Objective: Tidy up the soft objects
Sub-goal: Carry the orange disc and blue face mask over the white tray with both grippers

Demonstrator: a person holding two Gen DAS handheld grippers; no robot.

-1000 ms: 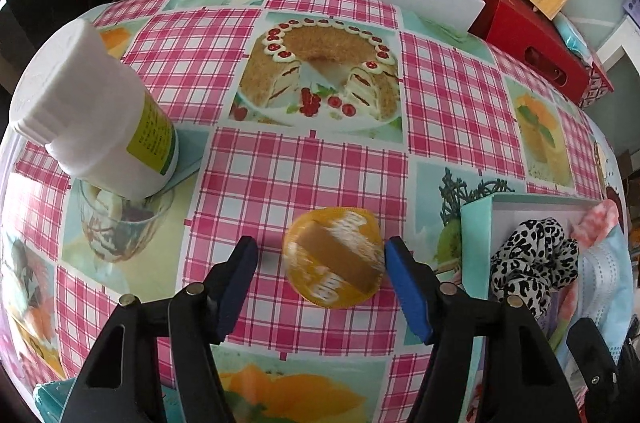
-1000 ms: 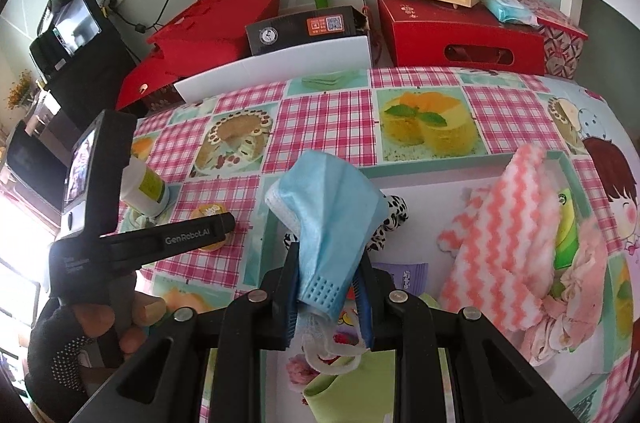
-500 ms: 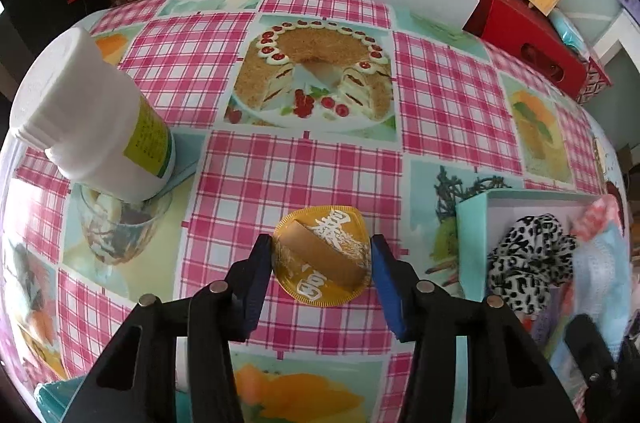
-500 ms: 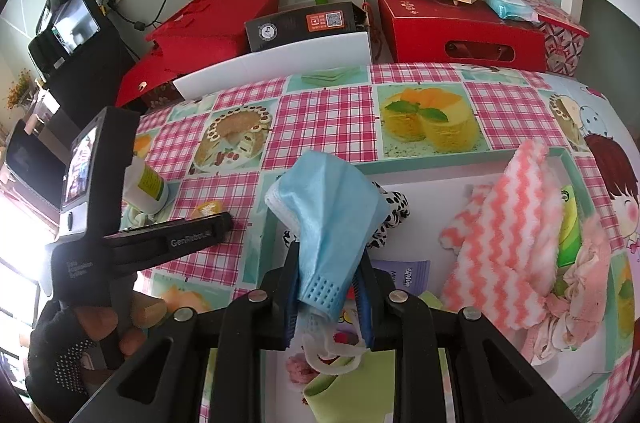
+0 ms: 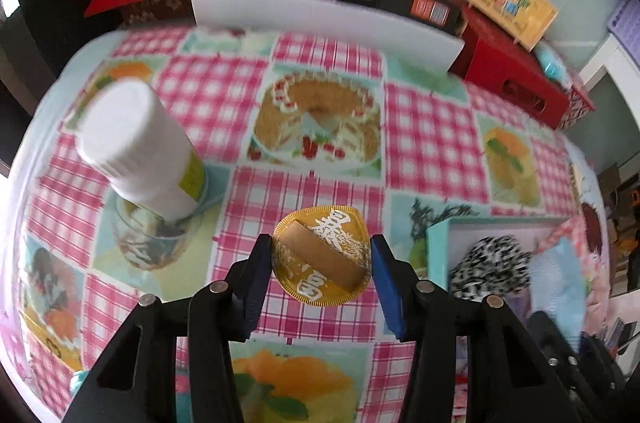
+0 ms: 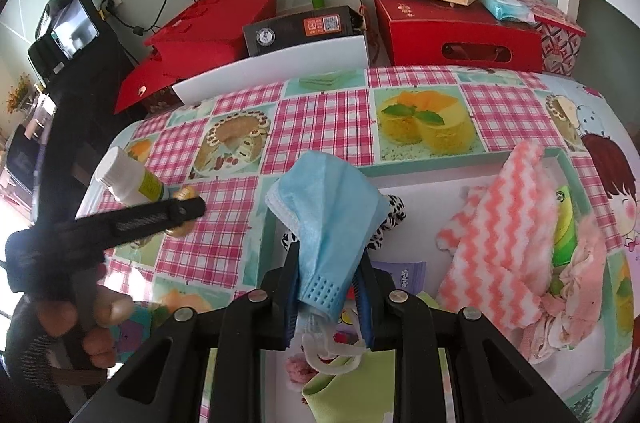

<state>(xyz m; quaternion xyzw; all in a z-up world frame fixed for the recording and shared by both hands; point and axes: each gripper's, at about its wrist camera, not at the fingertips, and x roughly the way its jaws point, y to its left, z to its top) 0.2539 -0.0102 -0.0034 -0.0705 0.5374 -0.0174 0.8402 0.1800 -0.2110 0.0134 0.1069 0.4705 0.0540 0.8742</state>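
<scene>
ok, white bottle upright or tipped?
Upright: the white bottle stands on its base on the tablecloth, cap up; its lean looks like fisheye distortion.

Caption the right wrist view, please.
Right gripper clamps a pale blue face mask above the teal-rimmed box.

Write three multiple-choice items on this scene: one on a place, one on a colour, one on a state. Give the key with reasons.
1. Where is the gold foil pouch?
A. inside the teal-rimmed box
B. between the left hand-held gripper's fingers
C. under the white bottle

2. What colour is the face mask?
A. light blue
B. red
C. black

3. The right hand-held gripper is:
A. open and empty
B. shut on the face mask
C. shut on the striped towel

Key: B, both blue pads flank the pouch; A, its pleated fabric is pale blue; B, both fingers pinch the mask's lower edge above the teal-rimmed box.
</scene>
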